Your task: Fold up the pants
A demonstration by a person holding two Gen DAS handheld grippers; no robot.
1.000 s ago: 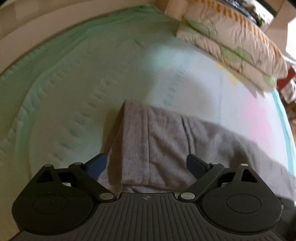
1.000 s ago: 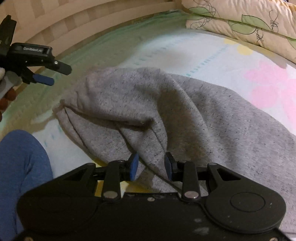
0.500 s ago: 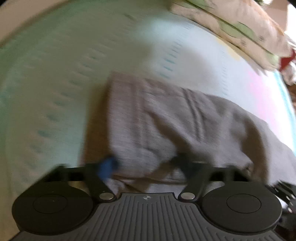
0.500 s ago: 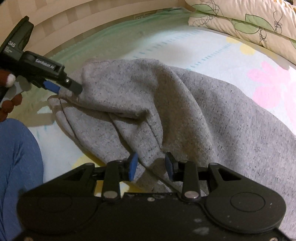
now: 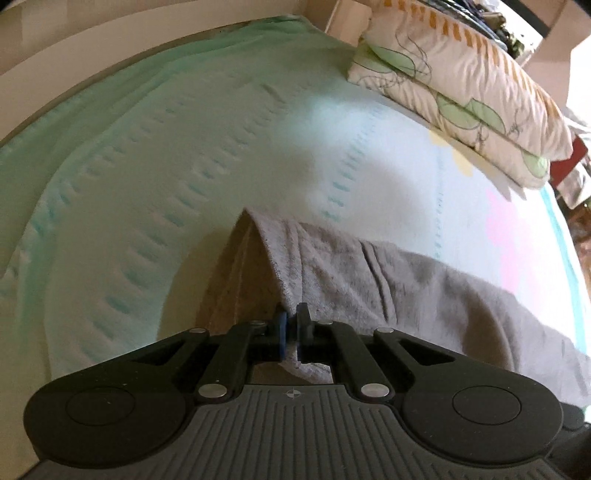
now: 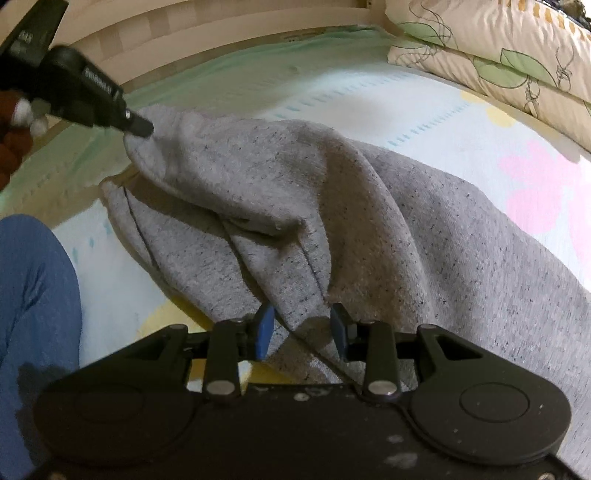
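Observation:
Grey sweatpants (image 6: 369, 206) lie on a bed, stretching to the right in the left wrist view (image 5: 424, 284). My left gripper (image 5: 291, 325) is shut on an edge of the pants and lifts it into a peak. In the right wrist view the left gripper (image 6: 136, 125) shows at the upper left, pinching the pants corner above the bed. My right gripper (image 6: 301, 328) is open, its fingers standing either side of a fold of the pants near the front edge, not closed on it.
The bed has a pale green and white sheet (image 5: 166, 155) with pink flower prints (image 6: 535, 192). Leaf-patterned pillows (image 5: 461, 85) are stacked at the back right. A wooden bed frame (image 6: 221, 33) runs along the far side. A blue-jeaned leg (image 6: 33, 295) is at the left.
My left gripper has closed on the edge of the pants and raised it off the bed. My right gripper has stayed open around the fold.

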